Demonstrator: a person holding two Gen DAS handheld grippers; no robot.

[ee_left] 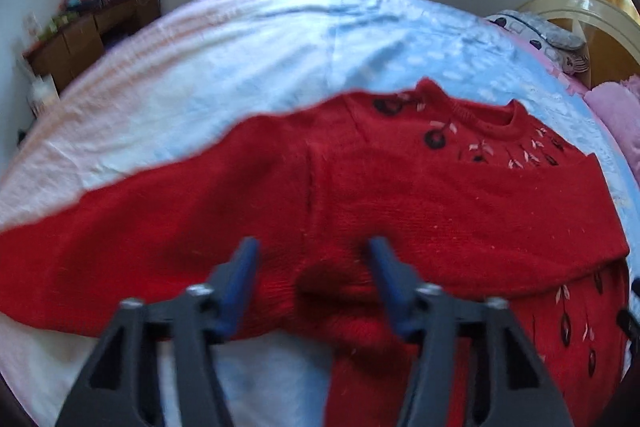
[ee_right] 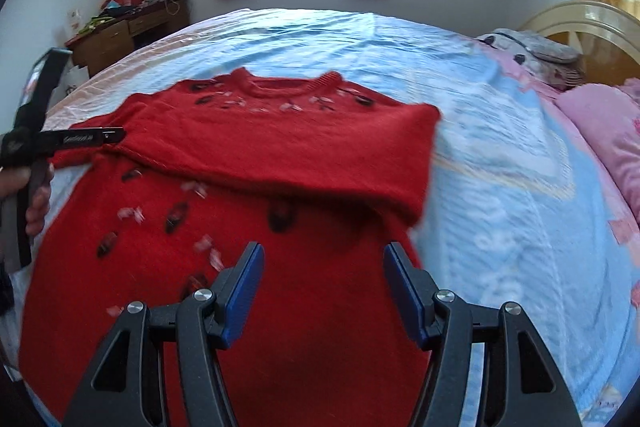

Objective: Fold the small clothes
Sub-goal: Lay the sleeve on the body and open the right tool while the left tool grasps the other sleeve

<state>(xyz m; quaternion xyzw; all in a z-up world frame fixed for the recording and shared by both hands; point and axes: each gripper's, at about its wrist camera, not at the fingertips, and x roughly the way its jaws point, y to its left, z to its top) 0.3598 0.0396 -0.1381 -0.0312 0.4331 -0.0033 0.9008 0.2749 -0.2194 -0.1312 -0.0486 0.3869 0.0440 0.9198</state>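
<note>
**Folded sleeve at risk of slipping**

Lower centre: left tool (ee_left: 312, 247) and right tool (ee_right: 323, 253) gaped wide, gripping nothing. Beyond, mid-frame, lay red sweater (ee_right: 240, 227) on bed (ee_right: 500, 155), sleeve (ee_right: 280, 155) across chest. Might slide undone if snagged.

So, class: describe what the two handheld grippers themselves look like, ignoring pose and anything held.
Both the left gripper and right gripper have dark grey plastic arms with triangular cut-outs, silver round bolt heads and flat blue fingers. No cables show. The right view shows white lettering on the left gripper's side.
</note>
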